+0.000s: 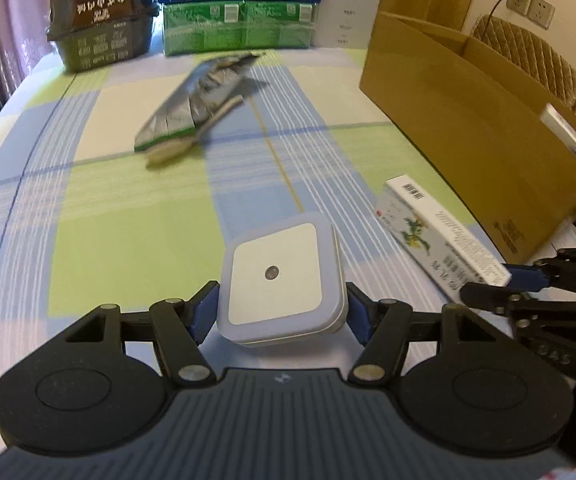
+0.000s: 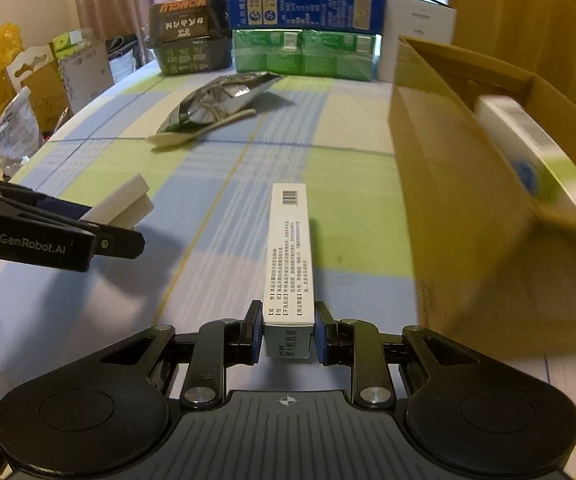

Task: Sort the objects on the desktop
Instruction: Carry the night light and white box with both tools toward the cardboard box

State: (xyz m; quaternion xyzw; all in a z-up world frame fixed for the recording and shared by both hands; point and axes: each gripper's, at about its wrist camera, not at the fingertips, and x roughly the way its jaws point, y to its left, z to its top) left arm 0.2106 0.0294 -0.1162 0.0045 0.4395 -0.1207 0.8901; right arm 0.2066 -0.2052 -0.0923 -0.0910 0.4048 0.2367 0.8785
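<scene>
My left gripper (image 1: 281,306) is shut on a white square night light (image 1: 276,276) with a small round sensor in its face, holding it just above the checked tablecloth. It appears in the right wrist view as a white block (image 2: 122,202) in the left gripper (image 2: 100,232). My right gripper (image 2: 288,332) is shut on the near end of a long white medicine box (image 2: 290,248) with a barcode at its far end. The same box (image 1: 440,236) lies to the right in the left wrist view, with the right gripper (image 1: 524,280) at its end.
An open cardboard box (image 2: 468,200) stands at the right with a white and green carton (image 2: 528,148) inside. A silver foil pouch (image 2: 212,104) and a pale spoon (image 2: 196,130) lie mid-table. Stacked green, blue and dark cartons (image 2: 304,28) line the back edge.
</scene>
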